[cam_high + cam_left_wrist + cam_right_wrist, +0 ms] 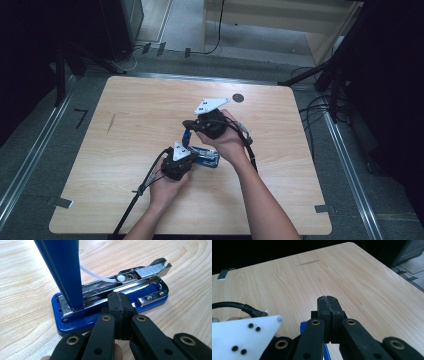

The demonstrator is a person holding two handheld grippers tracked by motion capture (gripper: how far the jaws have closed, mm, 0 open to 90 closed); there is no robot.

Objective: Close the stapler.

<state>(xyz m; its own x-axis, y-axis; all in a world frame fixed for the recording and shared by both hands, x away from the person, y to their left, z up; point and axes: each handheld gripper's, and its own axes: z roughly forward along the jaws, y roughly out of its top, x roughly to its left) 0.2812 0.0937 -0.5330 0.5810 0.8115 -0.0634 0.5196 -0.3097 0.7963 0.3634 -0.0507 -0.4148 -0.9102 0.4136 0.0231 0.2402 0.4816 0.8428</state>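
Clearly both tools are busy with one small object. The left gripper (119,315), low and centre in its own view, has its jaws pressed together with nothing between them, the tips resting at or just above the near edge of a blue stapler (75,322) that lies on the wooden table (125,150). The right gripper (329,312) has its jaws together too; whether it grips the stapler's raised blue lid (63,272) I cannot tell.

In the high view the stapler (206,159) sits just below centre frame, between the two hands. It looks rigid, fairly weighty for its size, with slick painted and chromed metal; I would judge the flat base edge the safest hold, the hinged lid apt to swing.

The left gripper view reveals the open staple channel (140,273) and a white pusher strip, which the high view is too small to show.
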